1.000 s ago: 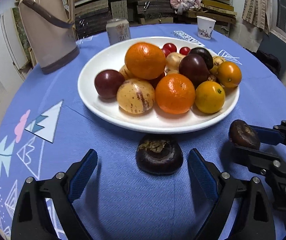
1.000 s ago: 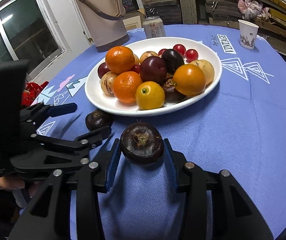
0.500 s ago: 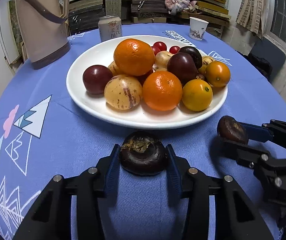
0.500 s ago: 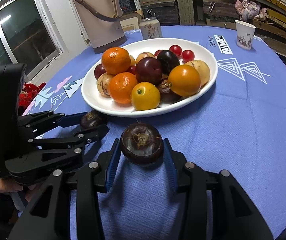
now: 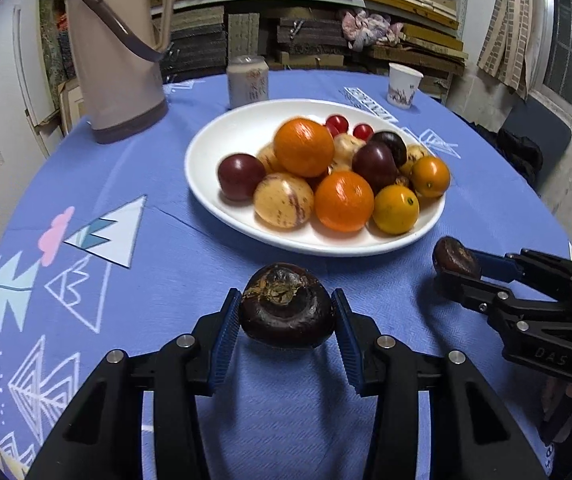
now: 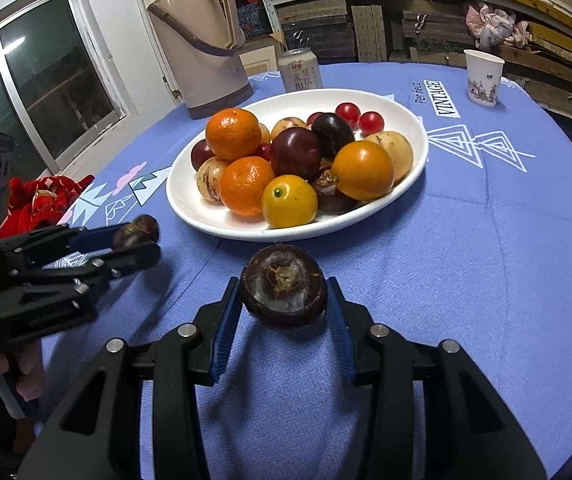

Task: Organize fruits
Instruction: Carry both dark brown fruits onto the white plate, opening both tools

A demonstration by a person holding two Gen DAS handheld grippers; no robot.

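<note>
grippers: two under my control, left gripper (image 5: 287, 316) and right gripper (image 6: 283, 300), each clamped on one dark water chestnut.
water chestnuts in grip: two; left chestnut (image 5: 286, 312) sits between the blue pads, clear of the cloth, short of the plate's near rim; right chestnut (image 6: 283, 294) likewise held in front of the plate.
plate (image 5: 221, 136): one, white, at the middle of the blue tablecloth (image 5: 165, 288).
fruit on plate, as i count it: two oranges (image 5: 304, 152), two yellow-orange citrus (image 5: 396, 209), three dark plums (image 5: 241, 176), two cherry tomatoes (image 5: 338, 123), several pale striped melons (image 5: 283, 205), exact number hidden by the pile.
other items: one beige thermos (image 5: 115, 52), one can (image 5: 247, 81), one paper cup (image 5: 404, 85), all beyond the plate.
change from a second ago: my left jaws stood wide around the chestnut as it lay on the cloth; they have just closed onto it and it now hangs raised. my right grip is unchanged.
right view only: a third chestnut (image 6: 332, 190) tucked among the plate's fruit, a window (image 6: 33, 92), red fabric (image 6: 39, 200) at the table edge, the hand (image 6: 13, 376) holding my left gripper.
left view only: a grey chair (image 5: 538, 136) past the table's right side.
</note>
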